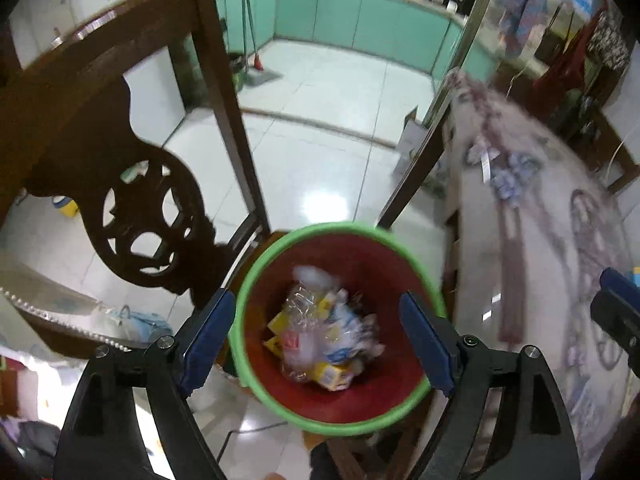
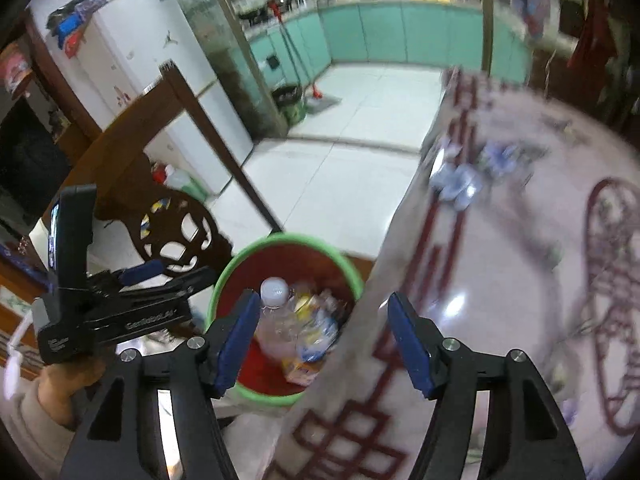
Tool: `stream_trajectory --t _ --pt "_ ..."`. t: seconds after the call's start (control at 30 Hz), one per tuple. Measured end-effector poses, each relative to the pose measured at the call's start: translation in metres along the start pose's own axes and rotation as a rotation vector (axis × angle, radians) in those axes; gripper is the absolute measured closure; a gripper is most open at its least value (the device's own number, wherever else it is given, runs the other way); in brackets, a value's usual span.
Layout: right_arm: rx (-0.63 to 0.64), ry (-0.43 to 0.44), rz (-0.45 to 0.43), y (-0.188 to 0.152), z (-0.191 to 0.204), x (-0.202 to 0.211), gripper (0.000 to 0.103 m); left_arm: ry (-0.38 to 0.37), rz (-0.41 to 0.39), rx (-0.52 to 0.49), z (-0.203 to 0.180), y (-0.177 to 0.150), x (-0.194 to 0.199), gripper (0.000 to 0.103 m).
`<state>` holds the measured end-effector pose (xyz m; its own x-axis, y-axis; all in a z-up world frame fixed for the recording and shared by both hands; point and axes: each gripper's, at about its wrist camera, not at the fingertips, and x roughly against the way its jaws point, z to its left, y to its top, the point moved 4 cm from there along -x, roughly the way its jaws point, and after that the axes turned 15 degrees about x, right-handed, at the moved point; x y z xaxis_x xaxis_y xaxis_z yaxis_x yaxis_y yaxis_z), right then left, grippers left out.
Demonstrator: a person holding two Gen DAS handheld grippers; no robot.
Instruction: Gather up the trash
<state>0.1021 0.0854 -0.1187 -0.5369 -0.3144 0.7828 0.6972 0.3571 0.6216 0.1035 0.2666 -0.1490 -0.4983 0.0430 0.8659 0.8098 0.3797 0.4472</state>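
A bin [image 1: 256, 280] with a green rim and a red inside stands on the floor between a chair and a table. It holds clear plastic, yellow cartons and wrappers [image 1: 320, 336]. My left gripper [image 1: 316, 312] hangs open right over the bin, with nothing between its blue pads. My right gripper [image 2: 324, 300] is open too, over the bin's right rim [image 2: 344, 264] and the table edge. A clear bottle with a white cap [image 2: 274, 308] stands upright in the bin beside the right gripper's left finger, and the pads do not press on it. More crumpled blue-white wrappers [image 2: 460, 184] lie on the table.
A carved dark wooden chair [image 1: 136, 208] stands close to the bin's left. The table with a patterned cloth [image 2: 520, 280] fills the right. A hand [image 2: 68, 376] holds the left gripper [image 2: 160, 276]. Beyond are a white tiled floor [image 1: 320, 160], green cabinets and a mop.
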Motion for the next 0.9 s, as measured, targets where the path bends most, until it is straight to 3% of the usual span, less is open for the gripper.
stream_trajectory --t 0.1,0.13,0.17,0.23,0.43,0.53,0.6,0.67,0.73,0.9 --pt "0.066 -0.082 -0.098 0.002 -0.005 0.038 0.036 -0.053 -0.083 0.007 -0.02 -0.001 0.032 0.016" --pt "0.085 -0.112 -0.133 0.001 -0.009 0.053 0.03 -0.074 -0.129 0.008 -0.03 -0.002 0.047 0.005" --pt "0.097 -0.137 -0.164 0.0 -0.013 0.067 0.025 -0.081 -0.157 0.005 -0.038 -0.002 0.056 0.001" --pt "0.104 -0.164 -0.21 -0.004 -0.024 0.09 0.019 -0.11 -0.232 -0.007 -0.061 -0.008 0.08 0.0" --pt "0.056 -0.213 -0.318 -0.039 -0.071 0.15 0.019 -0.217 -0.392 -0.036 -0.126 -0.036 0.129 0.0" --pt "0.018 -0.265 -0.418 -0.061 -0.097 0.19 0.017 -0.214 -0.453 -0.03 -0.156 -0.048 0.145 0.0" --pt "0.026 -0.312 -0.492 -0.076 -0.11 0.217 0.007 -0.182 -0.525 -0.015 -0.172 -0.056 0.157 0.0" --pt "0.032 -0.334 -0.522 -0.087 -0.121 0.235 0.004 -0.199 -0.533 -0.003 -0.186 -0.062 0.164 0.0" --pt "-0.008 -0.331 -0.529 -0.1 -0.138 0.25 0.004 -0.234 -0.491 0.006 -0.2 -0.064 0.165 0.0" --pt "-0.143 -0.3 -0.557 -0.127 -0.175 0.282 0.004 -0.217 -0.492 0.022 -0.218 -0.072 0.171 0.0"
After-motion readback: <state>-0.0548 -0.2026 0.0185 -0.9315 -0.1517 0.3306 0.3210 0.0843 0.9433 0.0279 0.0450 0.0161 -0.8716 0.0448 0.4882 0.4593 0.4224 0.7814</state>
